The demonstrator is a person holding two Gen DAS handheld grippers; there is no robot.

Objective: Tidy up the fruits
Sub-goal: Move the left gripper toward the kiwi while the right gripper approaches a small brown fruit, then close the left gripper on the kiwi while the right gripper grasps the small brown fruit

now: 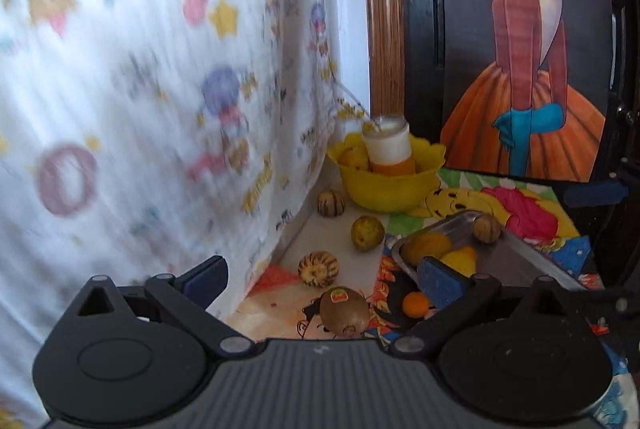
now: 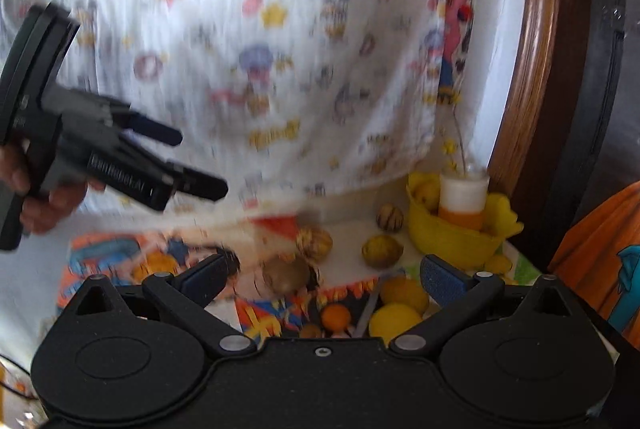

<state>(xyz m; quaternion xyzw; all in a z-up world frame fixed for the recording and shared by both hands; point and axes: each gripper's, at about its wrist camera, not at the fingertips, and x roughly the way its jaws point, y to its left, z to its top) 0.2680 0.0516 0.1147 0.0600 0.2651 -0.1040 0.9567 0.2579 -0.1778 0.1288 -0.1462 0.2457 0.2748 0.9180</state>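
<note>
Both tongs spread wide, gripping nothing: left tongs (image 1: 324,281) over the near end of the bench (image 1: 328,235), right tongs (image 2: 322,279) likewise above it. Left tongs also seen from the right wrist view (image 2: 188,161), held up in a hand (image 2: 48,201) at the left, clear of the fruit, fingers apart. Kiwi (image 1: 345,311) with a sticker lying between the left tongs' fingers, low in view, on the colourful cartoon cloth (image 1: 520,205). Striped round fruit (image 1: 319,268) just beyond it, a second striped one (image 1: 331,203) near the yellow bowl (image 1: 384,189), a yellow-green fruit (image 1: 367,233) between them. Small orange (image 1: 416,304) beside the metal tray (image 1: 520,261); yellow fruits (image 1: 426,247) and a brownish one (image 1: 487,228) inside the tray. White-and-orange bottle (image 1: 390,149) standing in the bowl alongside a yellow fruit (image 1: 354,159). Patterned white curtain (image 1: 140,69) hanging at the left, blurred. Framed painting (image 1: 528,69) leaning behind the tray.
</note>
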